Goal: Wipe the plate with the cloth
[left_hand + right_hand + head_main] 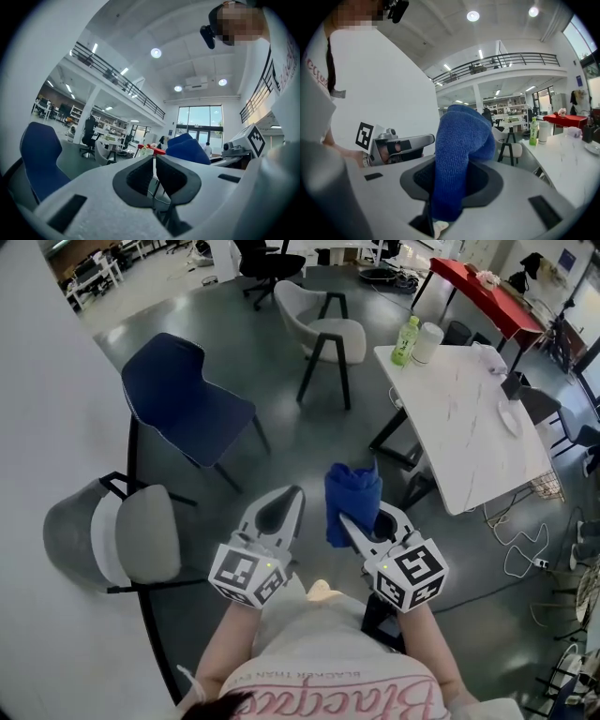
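Observation:
A blue cloth (352, 498) hangs from my right gripper (354, 524), whose jaws are shut on it; in the right gripper view the cloth (461, 140) bulges up out of the gripper (454, 174). My left gripper (286, 501) is held beside it, shut and empty, its pads together in the left gripper view (153, 163). Both are held over the floor, apart from the white table (459, 442) at the right. A pale, flat dish that looks like the plate (509, 416) lies near the table's far right edge.
On the table stand a green bottle (405, 340), a white cylinder (427, 342) and a dark cup (513, 384). A blue chair (183, 399), a grey chair (117, 535) and a pale chair (326, 334) stand on the floor. Cables (520, 554) lie at the right.

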Demonstrator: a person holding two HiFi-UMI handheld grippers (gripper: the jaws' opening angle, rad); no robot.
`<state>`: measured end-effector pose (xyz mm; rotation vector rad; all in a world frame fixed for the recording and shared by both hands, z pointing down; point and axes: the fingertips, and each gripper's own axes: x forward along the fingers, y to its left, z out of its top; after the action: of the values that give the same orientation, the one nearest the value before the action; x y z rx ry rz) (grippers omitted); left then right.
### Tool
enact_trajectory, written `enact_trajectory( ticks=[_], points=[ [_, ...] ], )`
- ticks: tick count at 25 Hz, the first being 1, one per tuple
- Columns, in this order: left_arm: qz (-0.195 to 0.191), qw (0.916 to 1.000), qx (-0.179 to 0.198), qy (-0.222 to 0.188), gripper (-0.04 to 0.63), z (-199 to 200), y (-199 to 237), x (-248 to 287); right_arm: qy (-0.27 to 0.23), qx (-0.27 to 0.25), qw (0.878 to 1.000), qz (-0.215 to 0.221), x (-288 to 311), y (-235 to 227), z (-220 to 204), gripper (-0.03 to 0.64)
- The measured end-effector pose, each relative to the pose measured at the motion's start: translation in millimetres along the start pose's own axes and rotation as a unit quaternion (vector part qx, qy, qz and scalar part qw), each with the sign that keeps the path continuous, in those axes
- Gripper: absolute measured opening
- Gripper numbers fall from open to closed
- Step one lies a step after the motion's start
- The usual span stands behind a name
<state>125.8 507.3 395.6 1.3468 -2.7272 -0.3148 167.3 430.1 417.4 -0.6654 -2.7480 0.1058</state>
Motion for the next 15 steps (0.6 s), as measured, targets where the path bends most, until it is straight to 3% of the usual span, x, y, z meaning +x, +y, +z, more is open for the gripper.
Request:
enact_trajectory(
  ticks=[8,15],
  points=[
    [-0.044,0.9989,0.001,0.018,0.019,5,17,66,-0.009,0.024,0.999,-0.048,16,-52,17,0.115],
    [-0.108,0.9938,0.012,0.026,0.02,18,32,152,-0.016,0.032,0.994,-0.103,43,-113,44,0.115]
  ],
)
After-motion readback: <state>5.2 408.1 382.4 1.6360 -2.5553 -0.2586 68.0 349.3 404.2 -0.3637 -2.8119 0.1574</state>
